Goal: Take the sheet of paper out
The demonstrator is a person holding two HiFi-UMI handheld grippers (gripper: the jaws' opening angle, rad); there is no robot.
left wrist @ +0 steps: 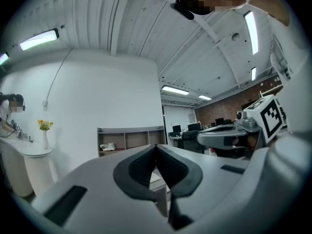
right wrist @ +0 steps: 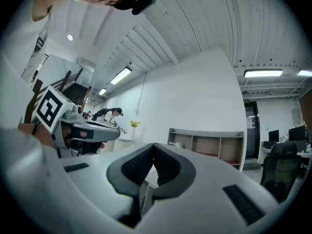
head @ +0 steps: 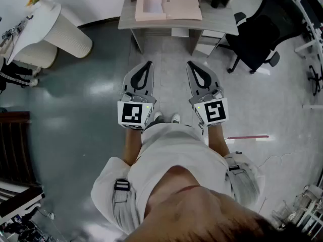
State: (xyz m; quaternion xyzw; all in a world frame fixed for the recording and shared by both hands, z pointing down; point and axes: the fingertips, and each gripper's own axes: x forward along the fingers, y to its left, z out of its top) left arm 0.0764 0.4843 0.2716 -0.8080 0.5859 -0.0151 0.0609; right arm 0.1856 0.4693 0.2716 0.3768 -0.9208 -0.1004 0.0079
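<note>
The sheet (head: 151, 5) seems to be the paler rectangle in the left half of the open pink folder (head: 184, 7), which lies on the desk (head: 128, 20) straight ahead (from this far off I cannot tell paper from folder lining for certain). It has not been touched, so I judge the task not yet begun: the walk up to the desk, the grasp and the pull out are all left.

The left gripper (head: 148, 64) and the right gripper (head: 191, 64) are held level in front of the person, side by side and well short of the desk. In its own view each has its jaws pressed together with nothing between them, so both are clenched on nothing and would need to part before taking the sheet.

An office chair (head: 260, 34) stands to the right of the desk and a white ribbed counter (head: 63, 34) to the left. Both are off the line of approach. The floor between the person's shoes and the desk shows nothing in the way.
</note>
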